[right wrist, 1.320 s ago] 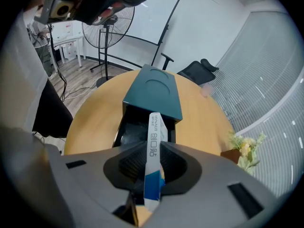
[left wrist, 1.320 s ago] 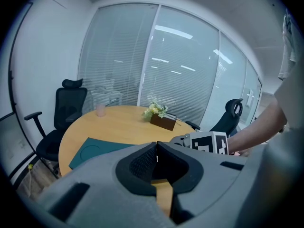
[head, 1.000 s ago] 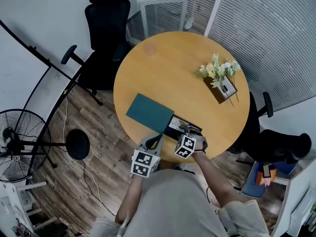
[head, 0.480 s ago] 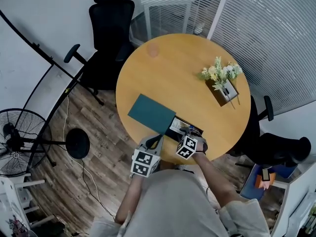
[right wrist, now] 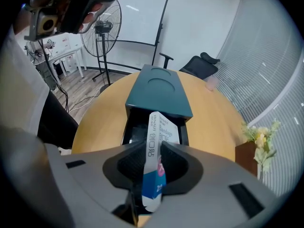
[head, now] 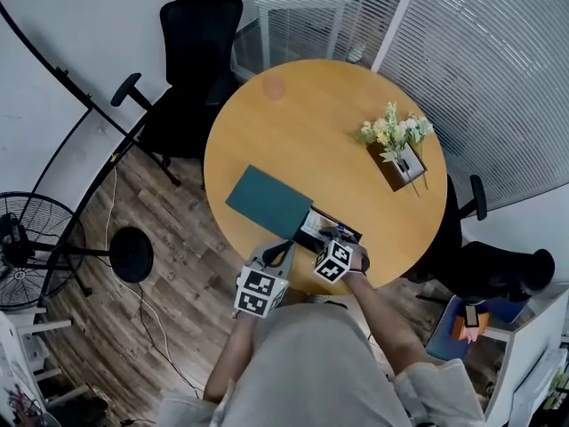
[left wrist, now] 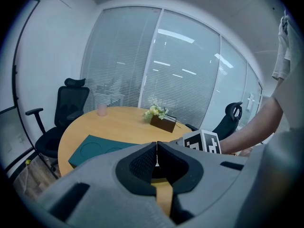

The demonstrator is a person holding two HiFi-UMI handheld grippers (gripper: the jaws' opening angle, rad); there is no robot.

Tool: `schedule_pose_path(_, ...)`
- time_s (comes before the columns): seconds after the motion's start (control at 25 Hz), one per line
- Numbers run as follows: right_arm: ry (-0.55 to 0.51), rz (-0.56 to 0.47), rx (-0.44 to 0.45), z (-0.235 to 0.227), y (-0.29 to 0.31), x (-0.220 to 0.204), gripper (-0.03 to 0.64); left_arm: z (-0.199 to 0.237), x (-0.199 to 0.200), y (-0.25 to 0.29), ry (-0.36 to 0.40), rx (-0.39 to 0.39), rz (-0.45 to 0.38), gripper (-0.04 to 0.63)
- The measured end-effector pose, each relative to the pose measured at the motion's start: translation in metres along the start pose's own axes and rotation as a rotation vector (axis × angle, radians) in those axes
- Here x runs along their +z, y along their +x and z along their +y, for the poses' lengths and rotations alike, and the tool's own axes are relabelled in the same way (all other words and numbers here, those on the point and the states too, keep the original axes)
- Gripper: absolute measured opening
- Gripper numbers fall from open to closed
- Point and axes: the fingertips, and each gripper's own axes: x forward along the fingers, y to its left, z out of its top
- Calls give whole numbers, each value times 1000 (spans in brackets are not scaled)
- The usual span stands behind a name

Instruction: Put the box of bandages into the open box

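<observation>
A white and blue box of bandages (right wrist: 154, 160) stands on edge between the jaws of my right gripper (right wrist: 153, 148). Those jaws have just been opening and the pads no longer seem to squeeze it. The box's far end leans over the open box (right wrist: 135, 127), a dark tray with a teal lid (right wrist: 159, 91) slid back from it. In the head view, my right gripper (head: 336, 237) is over the open box (head: 324, 229) at the table's near edge. My left gripper (head: 277, 254) waits to its left, shut with nothing between its pads (left wrist: 156, 151).
The round wooden table (head: 320, 123) also carries a flower planter (head: 397, 149) at the right and a pink cup (head: 273, 87) at the far side. Black office chairs (head: 200, 52) stand round it. A floor fan (head: 27, 247) is at the left.
The right gripper has stayed over the open box with only a slight shift. The left gripper has kept its place. The head view itself has drifted a little.
</observation>
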Motion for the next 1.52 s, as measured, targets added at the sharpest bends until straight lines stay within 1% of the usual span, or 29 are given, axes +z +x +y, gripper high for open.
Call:
schedule_pose_path(0.16,-4,0,-5,1,1,1,94,0,-1,1,7,4,0,11)
schedule_pose_path(0.32,27,-2,5,4,2,-4,97,-1,-2,3,18,6,5,11)
schedule_pose_path(0.56,40,10,12,6,1,-6,96,-4,2,6,29,-1,10,11)
schedule_pose_path(0.84,68,8,8,6,-4,-10,96,-4,4,10,71,-4,27,11)
schedule_pose_path(1.04,93,4,11,9,-2,-12,96,-5,1,10,86,-5,44,12)
schedule_pose_path(1.08,101,7,19,10,-1,-13,94,-6,1,10,88,-6,46,11)
schedule_pose_path(1.12,114,13,29,12,1,-16,58,-6,1,10,91,-6,46,11)
schedule_pose_path(1.28,139,35,42,17,6,-28,54,-4,-2,10,99,3,43,11)
schedule_pose_path(1.52,142,19,41,15,5,-25,49,-7,-3,9,102,-1,56,11)
